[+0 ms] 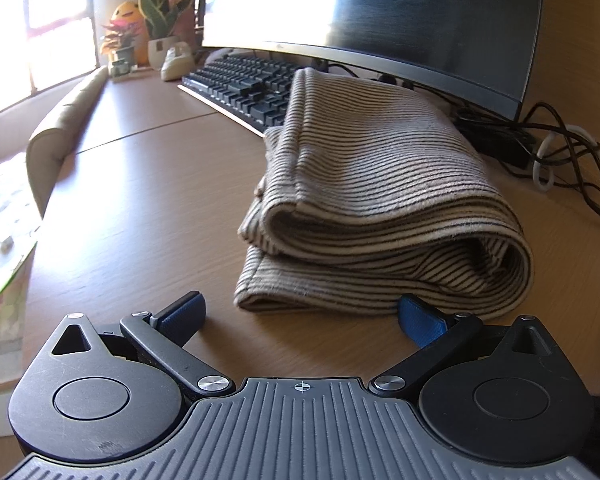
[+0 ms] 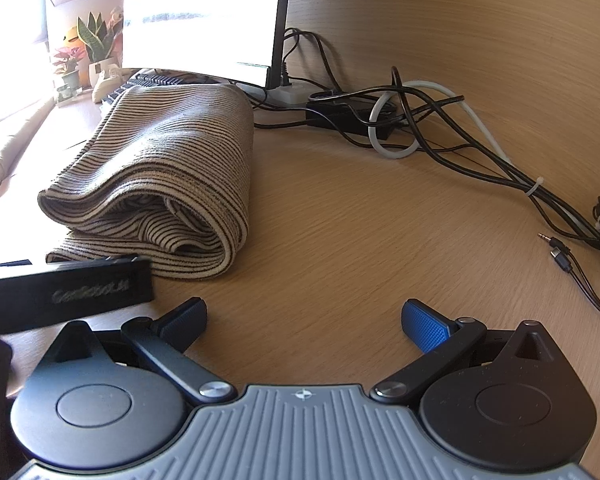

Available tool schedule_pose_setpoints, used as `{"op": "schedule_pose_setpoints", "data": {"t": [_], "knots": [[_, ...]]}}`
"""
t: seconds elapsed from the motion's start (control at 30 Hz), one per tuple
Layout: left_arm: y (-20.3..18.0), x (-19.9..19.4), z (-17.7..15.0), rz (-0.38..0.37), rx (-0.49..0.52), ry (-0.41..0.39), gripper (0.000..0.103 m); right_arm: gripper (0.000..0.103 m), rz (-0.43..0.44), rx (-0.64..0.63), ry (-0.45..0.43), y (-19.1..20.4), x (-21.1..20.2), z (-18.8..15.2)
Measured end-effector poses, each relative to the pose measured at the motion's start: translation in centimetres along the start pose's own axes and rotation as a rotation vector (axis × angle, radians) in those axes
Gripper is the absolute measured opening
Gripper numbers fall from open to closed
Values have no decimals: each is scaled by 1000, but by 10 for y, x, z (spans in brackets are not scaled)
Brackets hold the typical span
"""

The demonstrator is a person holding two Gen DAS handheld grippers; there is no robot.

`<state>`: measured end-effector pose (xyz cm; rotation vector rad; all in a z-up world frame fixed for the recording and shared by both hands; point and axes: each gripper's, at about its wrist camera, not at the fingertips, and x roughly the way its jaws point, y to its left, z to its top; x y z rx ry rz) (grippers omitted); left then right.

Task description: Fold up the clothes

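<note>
A beige garment with thin dark stripes (image 1: 380,208) lies folded in several layers on the wooden desk (image 1: 140,208). My left gripper (image 1: 302,314) is open and empty, just in front of the garment's near edge, low over the desk. In the right wrist view the same garment (image 2: 160,176) lies at the left. My right gripper (image 2: 304,316) is open and empty over bare desk, to the right of the garment. The black body of the left gripper (image 2: 64,292) shows at the left edge there.
A curved monitor (image 1: 380,12) and black keyboard (image 1: 240,84) stand behind the garment. A tangle of black and white cables (image 2: 440,128) lies at the right rear, with loose plugs (image 2: 556,248) farther right. Potted plants (image 1: 156,28) and a chair back (image 1: 64,124) are at the left.
</note>
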<state>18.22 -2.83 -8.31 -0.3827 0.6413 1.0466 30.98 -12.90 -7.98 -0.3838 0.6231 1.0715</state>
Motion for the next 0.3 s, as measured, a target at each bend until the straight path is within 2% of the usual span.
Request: {"op": "schedule_pose_setpoints", "data": {"t": [0.17, 0.3], "knots": [[10, 0, 14, -156, 89, 91, 103, 103, 5, -4, 0, 1, 1, 1], [40, -14, 20, -228, 112, 85, 103, 103, 8, 16, -9, -1, -2, -1]]}}
